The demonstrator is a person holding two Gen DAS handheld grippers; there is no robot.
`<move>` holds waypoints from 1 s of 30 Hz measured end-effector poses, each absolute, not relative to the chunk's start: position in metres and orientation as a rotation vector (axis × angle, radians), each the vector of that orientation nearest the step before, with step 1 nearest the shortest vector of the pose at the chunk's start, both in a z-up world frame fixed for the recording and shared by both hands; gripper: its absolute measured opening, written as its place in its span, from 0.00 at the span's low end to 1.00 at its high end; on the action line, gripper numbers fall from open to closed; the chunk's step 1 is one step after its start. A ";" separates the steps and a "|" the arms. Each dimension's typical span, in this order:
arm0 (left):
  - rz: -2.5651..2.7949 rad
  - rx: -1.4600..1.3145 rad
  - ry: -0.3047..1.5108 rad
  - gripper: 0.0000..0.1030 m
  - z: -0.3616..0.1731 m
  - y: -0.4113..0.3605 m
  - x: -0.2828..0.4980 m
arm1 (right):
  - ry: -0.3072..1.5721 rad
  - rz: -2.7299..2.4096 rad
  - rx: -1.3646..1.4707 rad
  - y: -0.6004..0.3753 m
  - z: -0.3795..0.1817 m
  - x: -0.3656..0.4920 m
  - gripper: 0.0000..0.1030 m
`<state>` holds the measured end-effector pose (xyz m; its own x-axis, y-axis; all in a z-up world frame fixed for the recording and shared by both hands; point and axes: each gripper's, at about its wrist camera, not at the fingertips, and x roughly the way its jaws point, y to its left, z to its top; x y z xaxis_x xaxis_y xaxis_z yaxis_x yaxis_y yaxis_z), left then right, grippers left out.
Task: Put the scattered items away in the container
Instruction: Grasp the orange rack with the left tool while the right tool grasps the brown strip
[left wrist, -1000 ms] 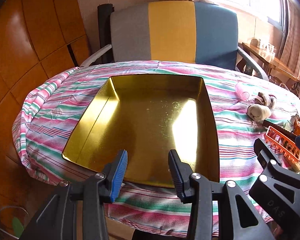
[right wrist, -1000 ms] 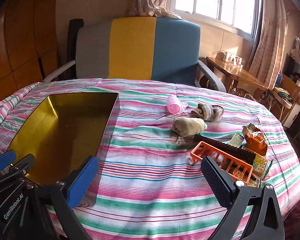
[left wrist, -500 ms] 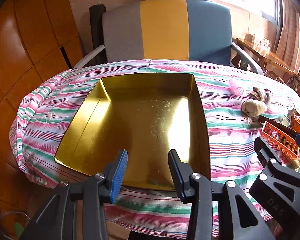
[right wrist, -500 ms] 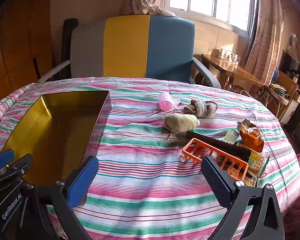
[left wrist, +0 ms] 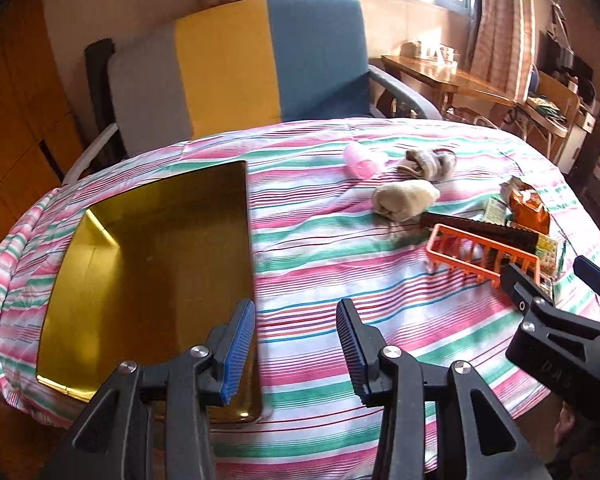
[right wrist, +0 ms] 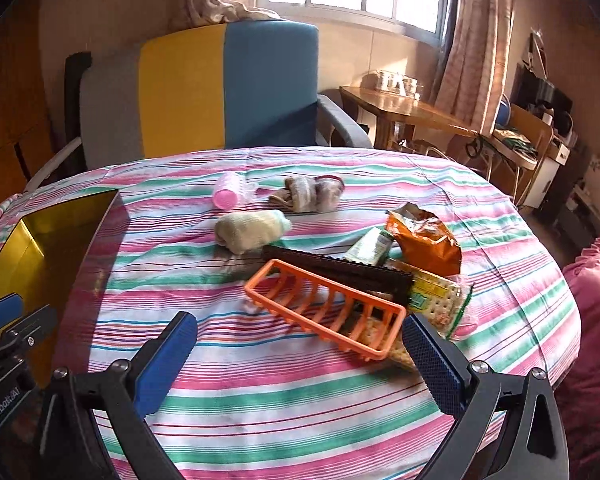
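The orange rack (right wrist: 326,310) lies just ahead of the right gripper (right wrist: 296,350), whose jaws stand wide and hold nothing; the gold tin (left wrist: 152,276) lies left of the half-open, unladen left gripper (left wrist: 296,344). I'd straddle one long rim squarely, clear of the crackers (right wrist: 436,300) beneath.
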<state>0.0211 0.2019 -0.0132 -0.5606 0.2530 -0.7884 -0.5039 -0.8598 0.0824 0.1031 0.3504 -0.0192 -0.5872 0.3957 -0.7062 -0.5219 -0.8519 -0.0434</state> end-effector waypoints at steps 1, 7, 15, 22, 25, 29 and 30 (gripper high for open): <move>2.380 -1.144 0.429 0.42 -0.015 0.210 0.024 | 0.249 2.393 -1.013 0.362 -0.021 0.109 1.00; 2.236 -1.150 0.495 0.42 -0.031 0.244 0.038 | 0.372 2.358 -1.040 0.427 -0.036 0.142 1.00; 2.130 -1.217 0.550 0.42 -0.058 0.255 0.046 | 0.629 2.503 -1.060 0.467 -0.036 0.145 1.00; 2.111 -1.282 0.547 0.42 -0.074 0.248 0.040 | 0.709 2.653 -1.183 0.450 -0.040 0.112 1.00; 2.103 -1.303 0.545 0.42 -0.081 0.244 0.038 | 0.748 2.646 -1.270 0.449 -0.052 0.099 1.00; 2.086 -1.339 0.521 0.42 -0.090 0.239 0.034 | 0.987 2.713 -1.383 0.444 -0.063 0.095 1.00; 2.085 -1.337 0.509 0.42 -0.090 0.238 0.034 | 1.082 2.735 -1.394 0.443 -0.064 0.098 1.00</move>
<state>0.0338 0.2381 -0.0902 -0.3099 0.2803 -0.9085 -0.6676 -0.7445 -0.0020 0.0984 0.4431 -0.0642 -0.6278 -0.3788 -0.6800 -0.1889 -0.7734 0.6052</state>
